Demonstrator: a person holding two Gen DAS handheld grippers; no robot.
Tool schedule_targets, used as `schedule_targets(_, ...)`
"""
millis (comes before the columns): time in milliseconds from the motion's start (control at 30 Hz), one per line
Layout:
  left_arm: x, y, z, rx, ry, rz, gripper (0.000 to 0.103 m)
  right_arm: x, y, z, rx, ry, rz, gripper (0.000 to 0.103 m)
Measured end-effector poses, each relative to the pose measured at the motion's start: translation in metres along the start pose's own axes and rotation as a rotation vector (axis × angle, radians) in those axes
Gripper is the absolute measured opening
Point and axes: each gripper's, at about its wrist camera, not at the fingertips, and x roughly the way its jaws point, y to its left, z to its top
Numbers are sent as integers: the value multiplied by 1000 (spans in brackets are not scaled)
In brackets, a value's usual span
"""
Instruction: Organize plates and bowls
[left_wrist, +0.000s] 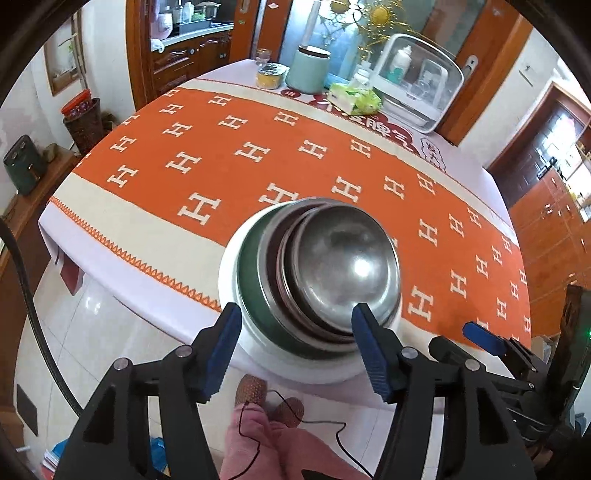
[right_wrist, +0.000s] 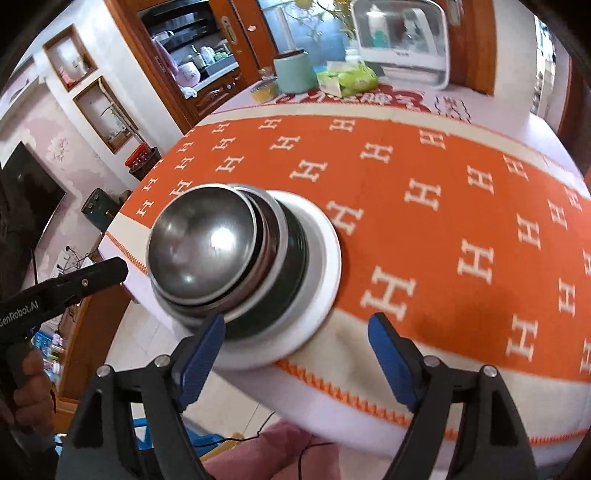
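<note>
A stack of dishes sits near the front edge of the tabletop (left_wrist: 155, 110), on a woven orange cloth (left_wrist: 236, 173) patterned with cream H shapes and bordered by a cream band with an orange zigzag trim. At the bottom is a flat white plate (left_wrist: 231, 280), round and glossy. On it rests a dark green bowl (left_wrist: 251, 295) with smooth sides, then a steel-rimmed bowl with a dark brown inside, and on top a shallow stainless steel bowl (left_wrist: 340, 258), dull grey, scuffed and catching bright glints of light. The upper bowls sit slightly off-centre in the lower ones.

The left gripper (left_wrist: 295, 350) hovers above the near rim of the stack with its 2 fingers spread; the ribbed blue pads (left_wrist: 373, 354) grip nothing, and no dish lies between them. The right gripper (right_wrist: 295, 358) is also spread, wider, with empty blue pads; it hangs over the cream border just right of the plate, its left pad overlapping the plate's edge in the right wrist view. Its black frame is matte plastic with small metal rivets.

At the tabletop's far end stand a mint-green cylindrical canister (left_wrist: 308, 70), a green tissue pack (left_wrist: 354, 98) and a white rounded plastic cabinet (left_wrist: 417, 81) with a clear front.
</note>
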Motion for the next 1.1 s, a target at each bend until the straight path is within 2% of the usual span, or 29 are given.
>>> schedule_targets(167, -16, -15, -3, 91, -6, 18, 66, -24, 5, -5, 6, -13, -15, 90)
schedule_targets(367, -37, -24, 6, 184, 9, -28, 69, -63, 16, 3, 23, -70, -87, 98)
schedule_targets(467, -53, -25, 17, 253, -19, -32, 75, -74, 28, 7, 67, -49, -122, 98)
schedule_targets(600, -67, -23, 31, 306, -7, -66, 76, -84, 53, 7, 95, -32, -104, 98)
schedule_targets(700, -80, -19, 38, 305, -20, -87, 76, -95, 76, 5, 77, -55, -170, 98)
schedule_targets(767, -88, -18, 41, 328, -60, -55, 77, -100, 88, 4, 82, -68, -219, 98)
schedule_targets(1100, -95, -6, 38, 351, -130, 25, 81, -111, 103, -11, 205, -183, -308, 98)
